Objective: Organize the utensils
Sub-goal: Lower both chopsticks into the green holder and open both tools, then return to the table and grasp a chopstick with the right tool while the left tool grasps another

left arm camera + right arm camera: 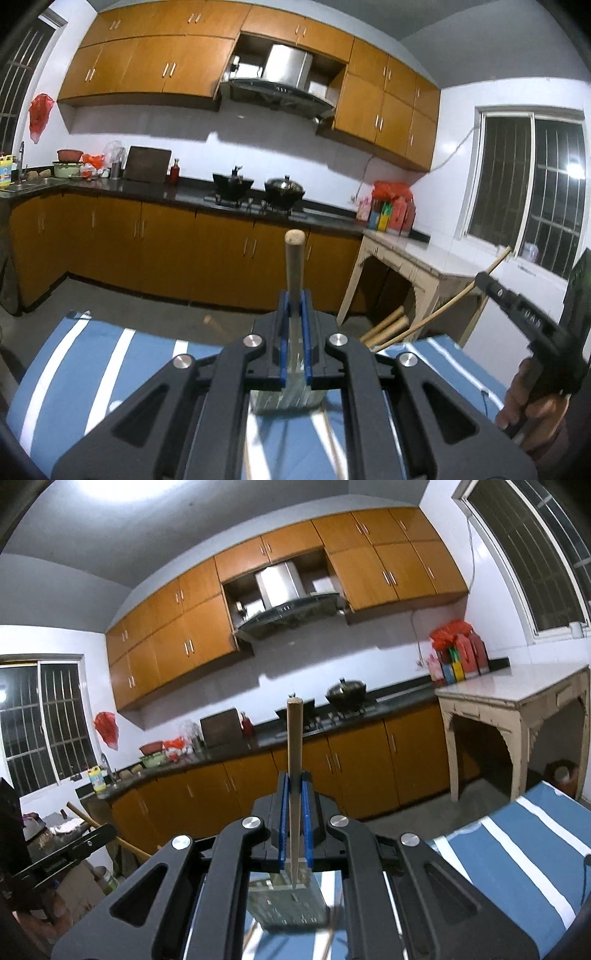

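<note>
My left gripper [294, 295] is shut on a thick round wooden handle [294, 258] that points up and away, held above a slotted metal utensil holder [288, 400]. My right gripper [294, 775] is shut on a thin wooden chopstick [294, 746] whose lower end reaches down into the metal utensil holder [286, 904]. In the left wrist view the right gripper [487, 278] shows at the right, with the thin stick [443, 314] running through it. Two more wooden handles [384, 326] lie past the holder. The left gripper [74, 845] shows at the lower left of the right wrist view.
The holder stands on a blue cloth with white stripes [92, 362], which also shows in the right wrist view [517, 849]. Beyond are orange kitchen cabinets [147, 236], a counter with woks [284, 190], and a worn white side table [517, 698].
</note>
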Action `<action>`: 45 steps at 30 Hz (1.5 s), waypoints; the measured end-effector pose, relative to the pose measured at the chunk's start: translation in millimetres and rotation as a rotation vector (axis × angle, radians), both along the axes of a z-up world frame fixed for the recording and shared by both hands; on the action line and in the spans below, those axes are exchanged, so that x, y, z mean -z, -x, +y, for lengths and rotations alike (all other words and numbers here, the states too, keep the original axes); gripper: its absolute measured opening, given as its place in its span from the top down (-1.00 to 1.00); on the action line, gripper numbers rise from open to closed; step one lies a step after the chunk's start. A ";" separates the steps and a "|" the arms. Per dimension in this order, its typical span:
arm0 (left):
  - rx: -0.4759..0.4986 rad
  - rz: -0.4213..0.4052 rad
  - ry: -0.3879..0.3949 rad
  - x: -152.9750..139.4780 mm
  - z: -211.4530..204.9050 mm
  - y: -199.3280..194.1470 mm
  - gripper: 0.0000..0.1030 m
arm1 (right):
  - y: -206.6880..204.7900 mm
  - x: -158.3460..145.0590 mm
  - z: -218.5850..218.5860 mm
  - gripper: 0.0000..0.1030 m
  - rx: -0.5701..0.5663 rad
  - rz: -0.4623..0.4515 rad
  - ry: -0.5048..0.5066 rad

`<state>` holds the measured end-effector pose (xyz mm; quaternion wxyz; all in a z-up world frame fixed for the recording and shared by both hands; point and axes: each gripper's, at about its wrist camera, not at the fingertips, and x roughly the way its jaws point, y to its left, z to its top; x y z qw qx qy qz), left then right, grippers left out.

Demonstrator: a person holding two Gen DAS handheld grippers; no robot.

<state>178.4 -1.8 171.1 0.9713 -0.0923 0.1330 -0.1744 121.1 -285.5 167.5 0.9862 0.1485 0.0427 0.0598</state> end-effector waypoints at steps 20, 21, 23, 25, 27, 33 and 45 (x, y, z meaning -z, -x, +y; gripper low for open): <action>-0.038 0.112 -0.004 46.5 -11.8 -77.0 0.86 | -65.0 51.7 25.6 0.85 -0.018 0.120 0.032; -0.038 0.110 -0.007 48.5 -12.6 -78.7 0.85 | -67.3 53.7 27.0 0.85 -0.026 0.131 0.036; -0.039 0.098 -0.021 48.9 -14.1 -79.1 0.85 | -70.9 56.6 29.3 0.84 -0.037 0.155 0.041; -0.035 0.102 -0.017 49.0 -13.2 -80.0 0.85 | -70.6 58.4 29.3 0.83 -0.044 0.172 0.036; -0.034 0.106 -0.008 49.1 -11.4 -81.7 0.85 | -67.6 57.9 28.2 0.81 -0.042 0.176 0.026; -0.032 0.122 0.011 49.6 -9.6 -82.8 0.82 | -54.7 48.7 21.9 0.49 -0.028 0.155 0.017; -0.083 0.099 0.029 38.2 21.6 -42.6 0.72 | -10.7 64.1 1.6 0.44 0.012 0.209 0.002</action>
